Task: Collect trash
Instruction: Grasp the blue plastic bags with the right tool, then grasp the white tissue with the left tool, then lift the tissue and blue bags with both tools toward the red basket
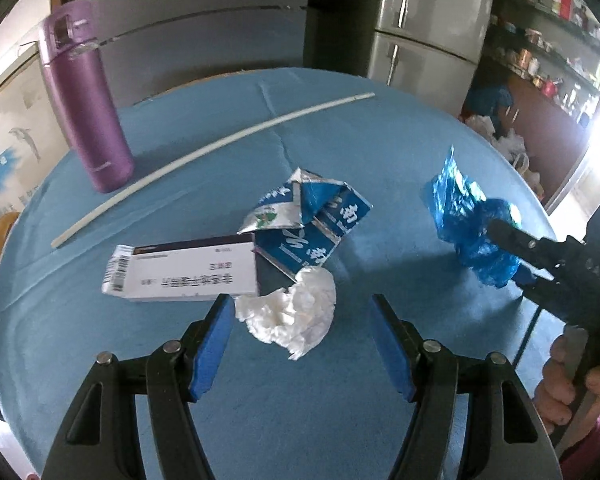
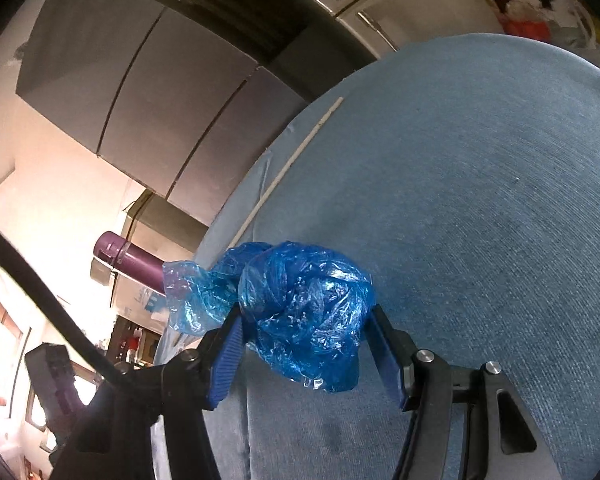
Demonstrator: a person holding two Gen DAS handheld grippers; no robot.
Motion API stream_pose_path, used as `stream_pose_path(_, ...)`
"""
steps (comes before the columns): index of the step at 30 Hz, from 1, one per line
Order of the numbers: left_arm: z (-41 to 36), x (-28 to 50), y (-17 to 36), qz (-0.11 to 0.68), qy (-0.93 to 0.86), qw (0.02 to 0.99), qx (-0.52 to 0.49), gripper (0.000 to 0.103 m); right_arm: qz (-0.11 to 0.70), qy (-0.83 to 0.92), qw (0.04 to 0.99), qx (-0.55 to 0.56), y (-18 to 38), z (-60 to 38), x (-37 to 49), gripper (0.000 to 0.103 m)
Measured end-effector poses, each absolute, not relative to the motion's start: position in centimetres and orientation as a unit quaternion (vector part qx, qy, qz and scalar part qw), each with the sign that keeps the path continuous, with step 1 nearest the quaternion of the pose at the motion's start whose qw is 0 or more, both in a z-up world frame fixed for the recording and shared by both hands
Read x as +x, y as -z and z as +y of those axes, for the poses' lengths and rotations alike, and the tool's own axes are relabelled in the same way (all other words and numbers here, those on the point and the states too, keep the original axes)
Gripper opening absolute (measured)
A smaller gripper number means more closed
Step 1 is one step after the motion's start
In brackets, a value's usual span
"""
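Trash sits mid-desk (image 1: 100, 320): white tissue wad (image 1: 290, 312), crushed blue carton (image 1: 312, 220) touching it behind, flat white box (image 1: 184, 270) just left. We see the left tongs (image 1: 302, 344) wide apart with nothing between the pads, low over the desk, the tissue just ahead of the tips. Right tongs (image 2: 304, 344) hold a crumpled blue plastic bag (image 2: 300, 312), pads pressing both sides, bag bulging out past the tips; in the left view that bag (image 1: 472, 224) is at the desk's right side. Purple bottle (image 1: 86, 104) stands upright far left, white stick (image 1: 204, 152) lying beside it. A hand (image 1: 568, 384) grips the right handle.
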State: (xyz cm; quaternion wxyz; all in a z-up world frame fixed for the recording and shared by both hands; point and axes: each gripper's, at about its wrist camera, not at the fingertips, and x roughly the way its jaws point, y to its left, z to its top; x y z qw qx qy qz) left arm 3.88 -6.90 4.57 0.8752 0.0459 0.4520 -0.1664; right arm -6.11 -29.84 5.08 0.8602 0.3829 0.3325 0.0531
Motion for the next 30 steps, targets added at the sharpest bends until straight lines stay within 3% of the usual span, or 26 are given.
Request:
stream_pose_path(2,-7.2,4.1,-4.1,0.456,0.168,0.873,0.049,0.065,0.329,-0.054,0.861,0.384,-5.1,-29.9,-6.1,0.063)
stream_pose_path(4,-7.5,4.4,-3.5,0.463,0.171,0.868,0.054,0.051,0.328,-0.055,0.860,0.388,-5.0,-30.1,-6.0,0.063)
stream_pose_path(9,-7.9,4.4,-2.9,0.467,0.162,0.866,0.070,0.028,0.324,-0.050,0.873,0.360,-5.1,-30.2,-7.0,0.063)
stream_pose_path(20,-5.5,-0.4,-6.1,0.455,0.163,0.874,0.057,0.026,0.323,-0.055,0.889,0.321,-6.7,-26.9,-8.3,0.063)
stream_pose_path(30,-1.3,-6.6,-10.5,0.423,0.095,0.900,0.054,0.026,0.301,-0.090,0.911,0.266,-12.1,-22.6,-11.8,0.063)
